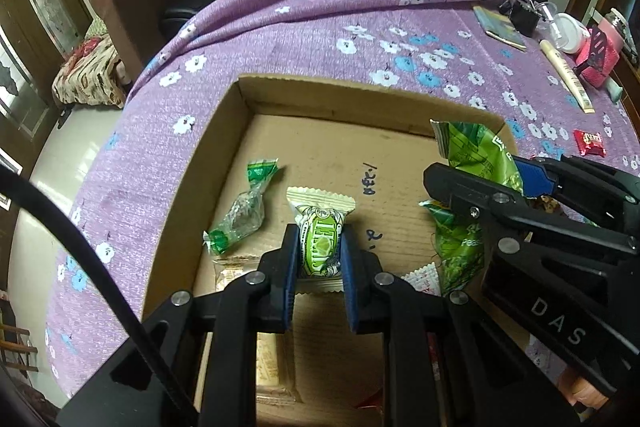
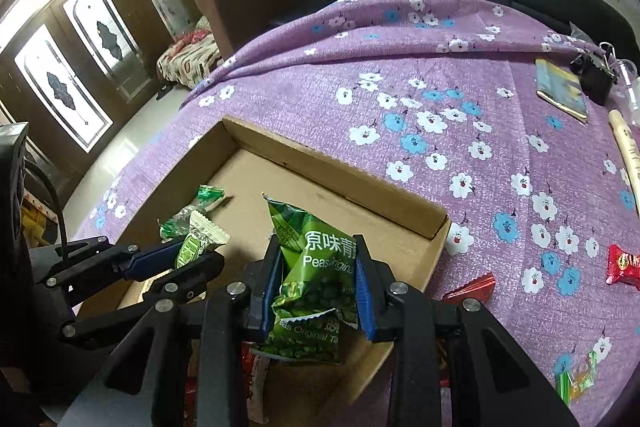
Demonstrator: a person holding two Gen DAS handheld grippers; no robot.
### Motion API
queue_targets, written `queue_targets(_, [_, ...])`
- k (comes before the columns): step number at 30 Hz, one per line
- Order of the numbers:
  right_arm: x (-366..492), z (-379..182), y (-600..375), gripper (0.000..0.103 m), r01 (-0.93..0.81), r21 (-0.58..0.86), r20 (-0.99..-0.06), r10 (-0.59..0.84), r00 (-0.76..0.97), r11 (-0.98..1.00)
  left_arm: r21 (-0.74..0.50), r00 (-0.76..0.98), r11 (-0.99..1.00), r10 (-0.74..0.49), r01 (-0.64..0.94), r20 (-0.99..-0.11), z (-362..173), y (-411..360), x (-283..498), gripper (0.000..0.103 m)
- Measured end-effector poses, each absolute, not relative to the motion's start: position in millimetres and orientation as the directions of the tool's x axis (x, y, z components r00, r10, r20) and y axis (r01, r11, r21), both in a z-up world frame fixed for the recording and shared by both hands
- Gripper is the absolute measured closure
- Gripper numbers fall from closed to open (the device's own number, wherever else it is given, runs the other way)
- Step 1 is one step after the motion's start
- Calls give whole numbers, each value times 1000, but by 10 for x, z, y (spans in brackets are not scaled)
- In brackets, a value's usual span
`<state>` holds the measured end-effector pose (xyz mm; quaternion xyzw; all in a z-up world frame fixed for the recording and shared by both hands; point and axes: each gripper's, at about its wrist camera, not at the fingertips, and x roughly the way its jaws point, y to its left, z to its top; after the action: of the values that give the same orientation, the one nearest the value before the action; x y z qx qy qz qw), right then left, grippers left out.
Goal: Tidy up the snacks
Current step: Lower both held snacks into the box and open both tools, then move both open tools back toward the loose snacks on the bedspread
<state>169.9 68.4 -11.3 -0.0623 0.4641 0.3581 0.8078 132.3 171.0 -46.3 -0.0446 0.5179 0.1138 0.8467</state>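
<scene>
Both hands are over the cardboard box (image 1: 240, 107) on the purple flowered cloth (image 1: 320, 27), and each is carrying something. The left gripper (image 1: 320, 259) has its fingers (image 1: 291, 259) clamped on the sides of a small cream-and-green snack packet (image 1: 320, 239), which sticks out forward past the tips, its long axis running straight along the fingers and its crimped far end pointing toward the box's back wall. It appears to hang just above the box floor, though I cannot tell whether it touches. The right gripper (image 2: 318, 291) is squeezing a green bag of peas (image 2: 316, 267), crumpled between the pads, its top corner standing up and away from the hand; a second pea bag (image 2: 304, 339) lies under it near the front right corner. The two grippers sit side by side, the right one just to the right of the left and slightly further in. What matters next, I would judge, is the bare cardboard straight ahead of the left packet: a clear-wrapped green candy (image 1: 240, 215) lies just left of it, so a drop straight down should land beside that. Red sweets (image 2: 622, 263) lie loose on the cloth, nearer the right hand.
</scene>
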Motion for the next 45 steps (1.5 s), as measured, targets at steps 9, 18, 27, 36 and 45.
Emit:
queue_targets(9, [1717, -166, 722, 71, -636, 209, -814, 492, 308, 743, 32, 412, 969, 134, -245, -901, -547, 1731, 1360, 81])
queue_targets(18, [1691, -151, 743, 70, -640, 202, -816, 489, 309, 742, 25, 395, 966, 130, -259, -909, -567, 1759, 1371, 80])
queue_targets(27, [1623, -28, 644, 57, -625, 205, -791, 504, 348, 753, 18, 399, 962, 130, -271, -908, -517, 1791, 1304, 50])
queue_targets(36, [1397, 292, 353, 51, -608, 223, -732, 543, 412, 762, 10, 441, 960, 137, -278, -887, -348, 1756, 1160, 37])
queue_targets(45, [1166, 409, -287, 45, -535, 255, -691, 539, 482, 806, 2, 480, 968, 126, -250, -868, -192, 1581, 991, 32])
